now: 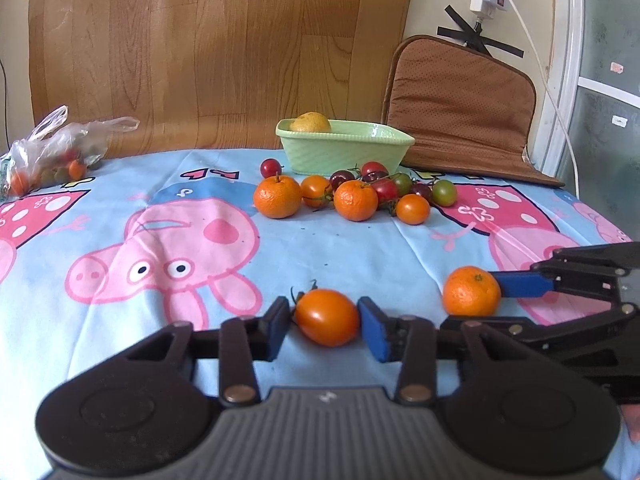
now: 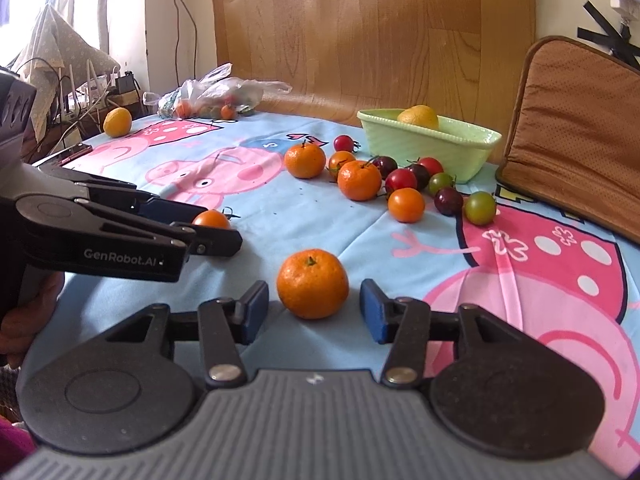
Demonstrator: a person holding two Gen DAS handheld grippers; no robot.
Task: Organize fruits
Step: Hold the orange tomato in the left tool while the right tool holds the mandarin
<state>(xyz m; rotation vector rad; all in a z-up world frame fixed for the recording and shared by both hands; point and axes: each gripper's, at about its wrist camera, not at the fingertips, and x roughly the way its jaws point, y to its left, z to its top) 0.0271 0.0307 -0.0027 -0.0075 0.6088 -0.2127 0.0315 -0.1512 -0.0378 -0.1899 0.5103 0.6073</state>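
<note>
Cartoon-pig tablecloth (image 1: 360,248) before wood-grain panel (image 1: 200,40); left hand-held gripper (image 1: 325,322) clamping orange tomato (image 1: 327,316), right hand-held gripper (image 2: 312,308) loosely around tangerine (image 2: 313,283).

Hidden and cut-off parts on the worktop

The yellow fruit (image 1: 311,121) shows only its top above the green dish (image 1: 344,152) rim. The plastic bag (image 1: 52,152) blurs its contents and runs off the left edge. In the right wrist view, the left hand-held gripper (image 2: 218,224) covers most of the orange tomato (image 2: 211,219).
</note>
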